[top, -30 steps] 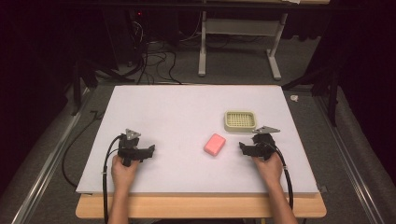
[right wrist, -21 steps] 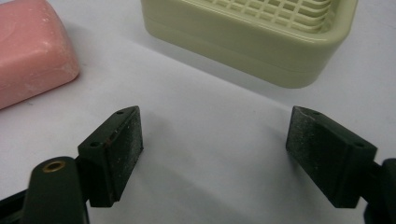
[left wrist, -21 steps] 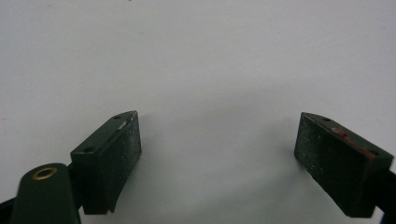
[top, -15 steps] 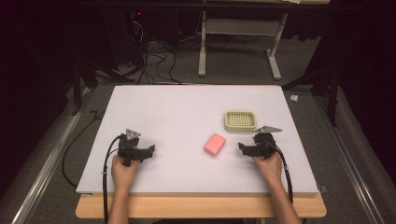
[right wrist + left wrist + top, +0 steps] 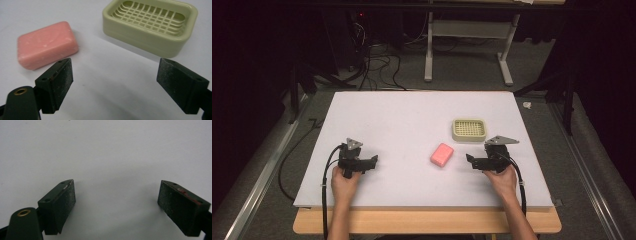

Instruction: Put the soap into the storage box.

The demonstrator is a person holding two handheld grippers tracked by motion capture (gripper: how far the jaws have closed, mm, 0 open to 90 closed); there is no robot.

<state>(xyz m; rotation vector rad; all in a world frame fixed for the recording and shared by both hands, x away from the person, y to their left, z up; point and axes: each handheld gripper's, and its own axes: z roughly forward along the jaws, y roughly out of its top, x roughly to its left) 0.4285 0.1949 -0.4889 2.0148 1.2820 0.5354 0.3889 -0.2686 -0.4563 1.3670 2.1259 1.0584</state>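
Note:
A pink bar of soap [image 5: 441, 154] [image 5: 46, 44] lies on the white table [image 5: 412, 120], right of centre. Behind and right of it stands a pale green soap dish [image 5: 469, 129] [image 5: 150, 23] with a grid floor and nothing in it. My right gripper [image 5: 469, 159] [image 5: 115, 83] rests on the table just right of the soap, open, with only bare table between its jaws. At the front left my left gripper [image 5: 374, 160] [image 5: 116, 203] sits on the table, open over bare white surface.
The white table sits on a wooden board [image 5: 427, 221]. A metal frame leg [image 5: 428, 45] and loose cables [image 5: 377, 65] are on the dark floor beyond the far edge. A rail [image 5: 257, 175] runs along the left side.

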